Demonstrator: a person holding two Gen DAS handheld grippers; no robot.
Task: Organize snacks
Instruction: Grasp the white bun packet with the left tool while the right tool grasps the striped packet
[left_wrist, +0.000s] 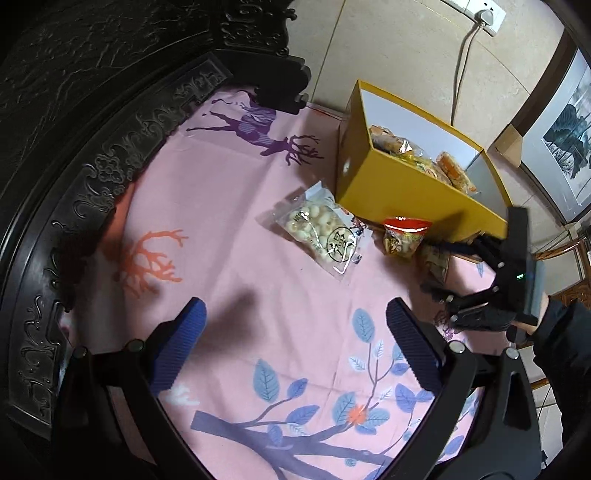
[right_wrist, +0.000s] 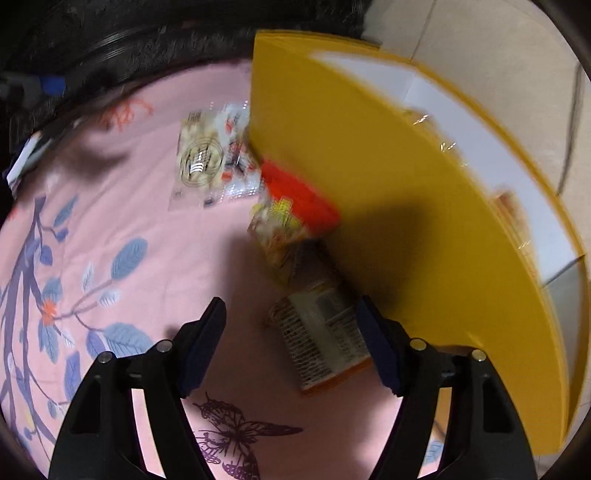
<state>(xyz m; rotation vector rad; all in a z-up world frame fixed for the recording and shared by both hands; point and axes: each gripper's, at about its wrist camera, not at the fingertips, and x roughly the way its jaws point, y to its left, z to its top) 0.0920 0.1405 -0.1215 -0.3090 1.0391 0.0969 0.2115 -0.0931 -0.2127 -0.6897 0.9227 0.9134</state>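
The left tool (left_wrist: 295, 347) is spread wide and holds nothing, over the pink cloth (left_wrist: 221, 206). The nut bag (left_wrist: 319, 232) lies well ahead of it.

The right tool (right_wrist: 291, 343) is spread too. An orange pack (right_wrist: 321, 339) lies right between its fingers, long side pointing up along the yellow box (right_wrist: 406, 221), with the red pack (right_wrist: 291, 218) just past it. So the right tool is nearer. Only the left view shows snacks already inside the box.

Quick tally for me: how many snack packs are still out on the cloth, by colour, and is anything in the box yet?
Clear pack of white round snacks: 1
Red-topped pack: 1
Orange-edged pack: 1
Total on the pink cloth: 3
The yellow box already holds several orange packs; exact count unclear.
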